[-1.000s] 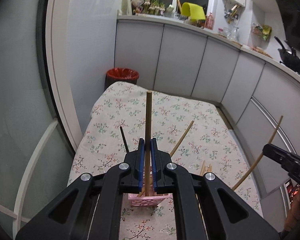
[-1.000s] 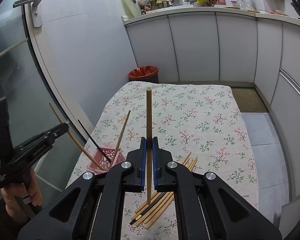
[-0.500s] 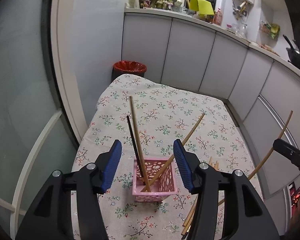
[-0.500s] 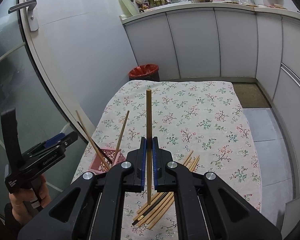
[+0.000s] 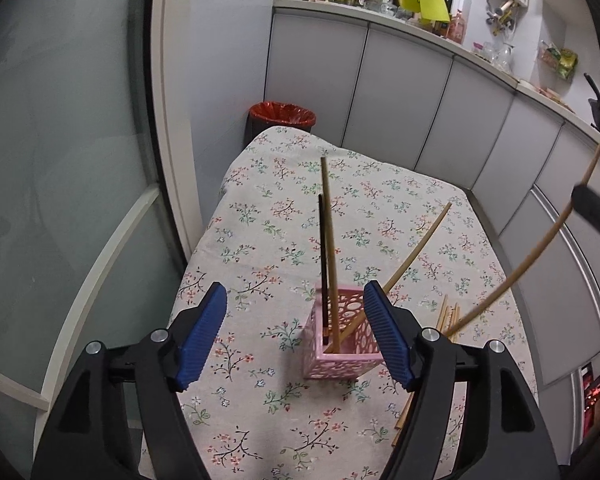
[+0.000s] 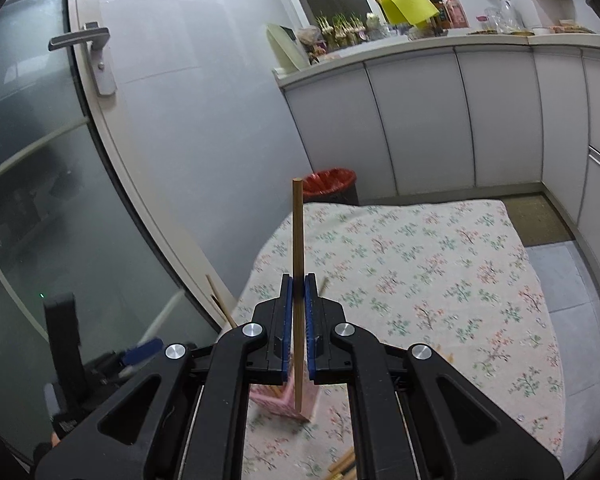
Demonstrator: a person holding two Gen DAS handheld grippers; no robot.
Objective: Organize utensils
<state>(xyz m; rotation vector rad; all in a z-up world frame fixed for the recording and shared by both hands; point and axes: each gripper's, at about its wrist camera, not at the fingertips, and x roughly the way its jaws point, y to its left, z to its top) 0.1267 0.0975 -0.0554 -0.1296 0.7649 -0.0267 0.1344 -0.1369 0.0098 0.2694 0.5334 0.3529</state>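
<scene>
Left gripper (image 5: 296, 334) jaws opening with nothing between the pads, above pink perforated plastic basket (image 5: 342, 354) holding three chopsticks on floral tablecloth (image 5: 380, 216) — right gripper (image 6: 299, 320) clamped on upright light wooden chopstick (image 6: 297, 240), loose wooden chopsticks (image 5: 448, 316) beside the basket.

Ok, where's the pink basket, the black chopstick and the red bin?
pink basket (image 5: 354, 358): left wrist view, front wall.
black chopstick (image 5: 321, 248): left wrist view, mid-shaft.
red bin (image 5: 282, 114): left wrist view, liner rim.

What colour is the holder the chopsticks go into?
Pink, with a perforated lattice pattern; the holder shows best in the left wrist view.
</scene>
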